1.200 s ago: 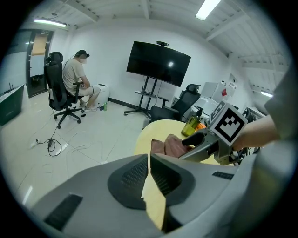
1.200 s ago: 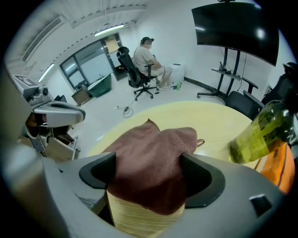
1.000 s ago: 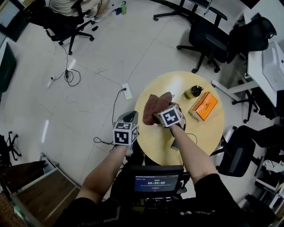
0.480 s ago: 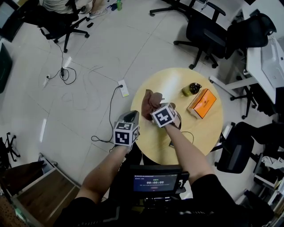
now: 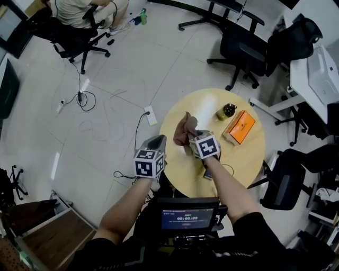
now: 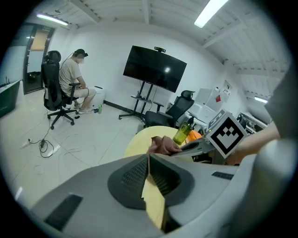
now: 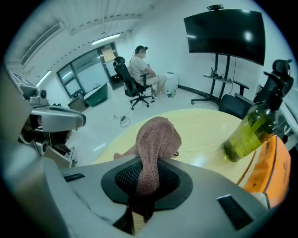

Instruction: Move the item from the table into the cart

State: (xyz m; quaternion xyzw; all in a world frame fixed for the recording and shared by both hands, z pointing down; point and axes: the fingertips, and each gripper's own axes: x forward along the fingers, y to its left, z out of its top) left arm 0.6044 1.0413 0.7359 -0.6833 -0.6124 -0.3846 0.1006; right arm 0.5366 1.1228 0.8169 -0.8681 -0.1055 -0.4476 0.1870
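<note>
A brown towel (image 5: 185, 129) lies bunched at the near left of the round yellow table (image 5: 241, 159). My right gripper (image 5: 193, 139) reaches to it from the near side, and its jaws are closing with a fold of the towel (image 7: 156, 139) pinched between the pads. The rest of the cloth rises in a hump in front of the jaws. My left gripper (image 5: 157, 141) hovers just off the table's left edge, shut and holding nothing (image 6: 149, 159). From there the towel (image 6: 163, 145) shows beside the right gripper's marker cube (image 6: 226, 135).
A green bottle (image 5: 226, 111) lies on the table's far side next to an orange box (image 5: 239, 127). Black office chairs (image 5: 249, 47) (image 5: 283, 182) stand around it, with a white desk (image 5: 318, 79) at right. Cables (image 5: 85, 95) trail on the floor. A person (image 5: 85, 10) sits far left.
The right gripper's jaws have closed on the towel, which has gathered from a wider spread into a narrow upright bunch. The left gripper has barely moved.
</note>
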